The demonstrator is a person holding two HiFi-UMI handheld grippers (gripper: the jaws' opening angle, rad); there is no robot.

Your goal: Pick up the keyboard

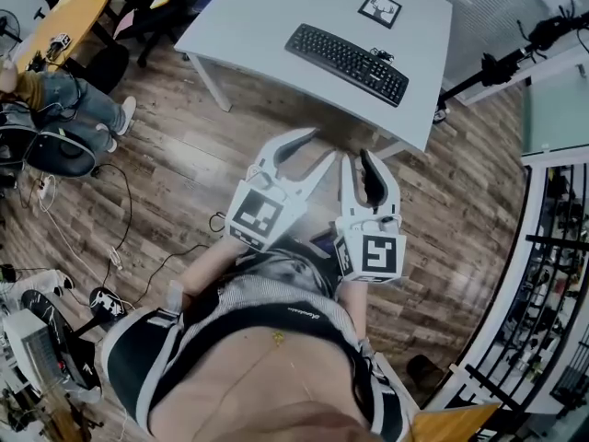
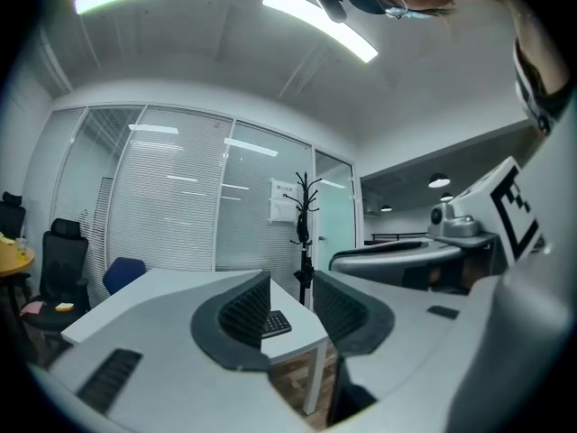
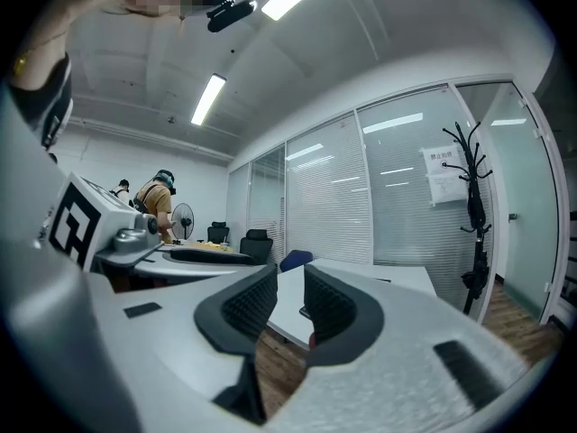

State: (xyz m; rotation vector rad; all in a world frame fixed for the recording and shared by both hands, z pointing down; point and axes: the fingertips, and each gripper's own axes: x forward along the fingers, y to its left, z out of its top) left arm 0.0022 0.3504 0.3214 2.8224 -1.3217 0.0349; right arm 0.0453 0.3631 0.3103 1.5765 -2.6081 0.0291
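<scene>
Floorboards (image 1: 276, 109) separate the left hand-held gripper (image 1: 321, 145) and right hand-held gripper (image 1: 357, 157), both spread empty, from the keyboard (image 1: 347, 63) on the table (image 1: 258, 17).

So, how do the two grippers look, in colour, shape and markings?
The left gripper and right gripper are pale grey plastic, each with two curved jaws lined with dark ribbed pads. Each carries a white cube printed with black square markers. The person's top is dark.

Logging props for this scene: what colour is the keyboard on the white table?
The flat rectangular keyboard is black; the head view shows it best.
</scene>
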